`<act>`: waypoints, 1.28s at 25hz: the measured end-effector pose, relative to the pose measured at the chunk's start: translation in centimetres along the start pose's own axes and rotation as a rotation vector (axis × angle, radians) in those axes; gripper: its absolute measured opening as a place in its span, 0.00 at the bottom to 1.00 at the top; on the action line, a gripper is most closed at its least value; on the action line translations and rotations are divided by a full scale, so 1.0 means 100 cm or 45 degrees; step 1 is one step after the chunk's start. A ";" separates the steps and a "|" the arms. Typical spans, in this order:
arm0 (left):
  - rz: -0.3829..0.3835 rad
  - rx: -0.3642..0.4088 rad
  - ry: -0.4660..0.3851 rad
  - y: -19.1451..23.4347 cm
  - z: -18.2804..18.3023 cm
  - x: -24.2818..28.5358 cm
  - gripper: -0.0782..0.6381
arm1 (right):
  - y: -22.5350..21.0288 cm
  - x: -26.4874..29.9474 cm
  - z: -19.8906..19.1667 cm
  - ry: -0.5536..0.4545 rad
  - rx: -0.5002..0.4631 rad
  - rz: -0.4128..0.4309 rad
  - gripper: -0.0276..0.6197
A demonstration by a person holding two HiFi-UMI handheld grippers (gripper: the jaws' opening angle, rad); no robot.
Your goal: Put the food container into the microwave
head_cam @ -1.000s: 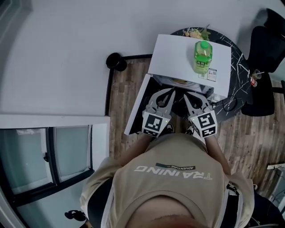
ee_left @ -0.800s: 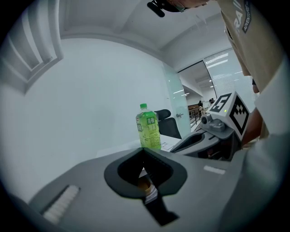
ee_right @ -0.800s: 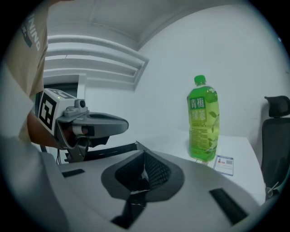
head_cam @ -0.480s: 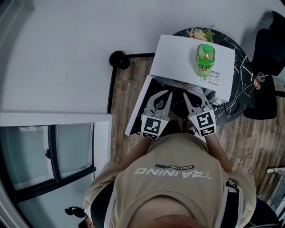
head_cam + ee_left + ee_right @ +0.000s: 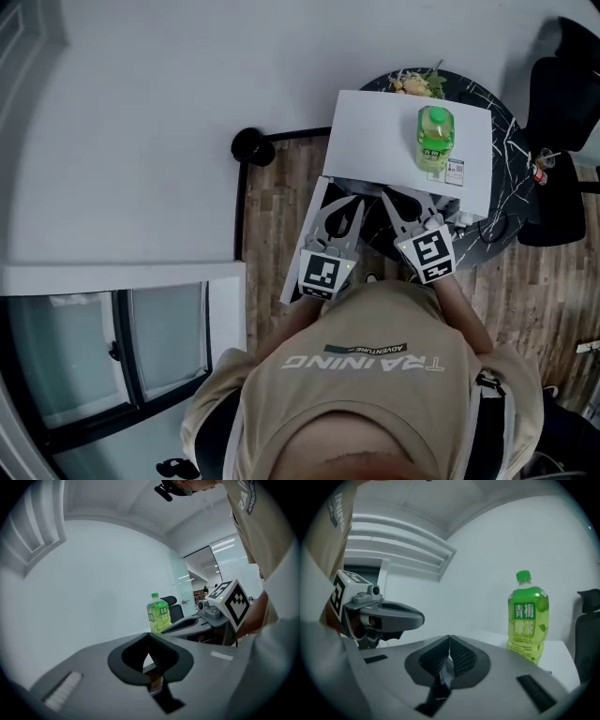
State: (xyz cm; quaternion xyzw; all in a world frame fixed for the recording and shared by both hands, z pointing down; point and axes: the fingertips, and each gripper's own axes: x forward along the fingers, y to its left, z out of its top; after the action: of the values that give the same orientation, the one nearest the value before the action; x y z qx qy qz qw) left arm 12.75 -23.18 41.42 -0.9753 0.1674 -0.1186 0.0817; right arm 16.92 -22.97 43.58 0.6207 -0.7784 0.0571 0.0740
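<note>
The left hand-held gripper [image 5: 149, 643] is closed, its ribbed pads met at the tips. Only a pale and brownish sliver shows through the slot below them, and it cannot be identified. The right hand-held gripper [image 5: 450, 644] is likewise closed tip to tip, with a thin grey strip in the slot beneath that cannot be named either. Whether a thin rim is nipped in either pair of jaws is not shown.

In the head view the two are held side by side, near each other. Their tips are pointed away from the person and brought up to the front edge of the microwave [image 5: 389, 141]. Its door [image 5: 307, 230] is swung open to the person's left. A green bottle [image 5: 435, 139] stands upright on the white top, towards its right side. The microwave is carried on a dark marbled bench [image 5: 504, 131] above a wooden floor [image 5: 272, 206].

The food container is not seen in any view. The cavity is covered by the microwave's own top, and the container is judged to lie there, at or just inside the opening ahead of the tips.

The opening of the door is done, and the insertion is judged to be in hand or barely finished. The container has yet to be confirmed as set down, and both grippers have yet to be drawn clear. Its heading and long axis cannot be read, since it is hidden. Only the grippers' own line, running front to back into the opening, can be made out.
</note>
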 end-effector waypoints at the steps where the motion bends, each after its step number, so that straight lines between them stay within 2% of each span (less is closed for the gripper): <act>1: -0.008 -0.005 -0.009 0.002 0.000 -0.001 0.12 | 0.002 0.001 0.001 0.003 -0.005 -0.006 0.06; 7: -0.063 -0.050 -0.018 0.010 -0.016 0.007 0.12 | 0.012 -0.002 0.000 0.012 -0.023 -0.066 0.06; 13: -0.068 -0.052 -0.056 0.015 -0.004 0.017 0.12 | -0.007 -0.014 0.017 -0.050 0.010 -0.172 0.06; 19: -0.032 -0.075 -0.077 0.010 0.002 0.011 0.12 | 0.010 -0.021 0.014 -0.031 -0.038 -0.106 0.06; 23: -0.057 -0.080 -0.081 -0.008 0.004 0.002 0.12 | 0.006 -0.033 0.013 -0.051 -0.016 -0.143 0.06; 27: -0.001 -0.115 -0.113 -0.014 0.006 -0.007 0.12 | 0.001 -0.042 0.009 -0.077 0.076 -0.164 0.06; 32: 0.000 -0.110 -0.125 -0.030 0.009 -0.015 0.12 | 0.002 -0.057 0.013 -0.081 0.056 -0.164 0.06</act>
State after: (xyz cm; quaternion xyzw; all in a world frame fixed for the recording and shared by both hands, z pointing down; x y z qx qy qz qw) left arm 12.57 -19.78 40.84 -0.9826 0.1680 -0.0634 0.0476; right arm 17.89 -17.67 41.27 0.6726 -0.7373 0.0498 0.0391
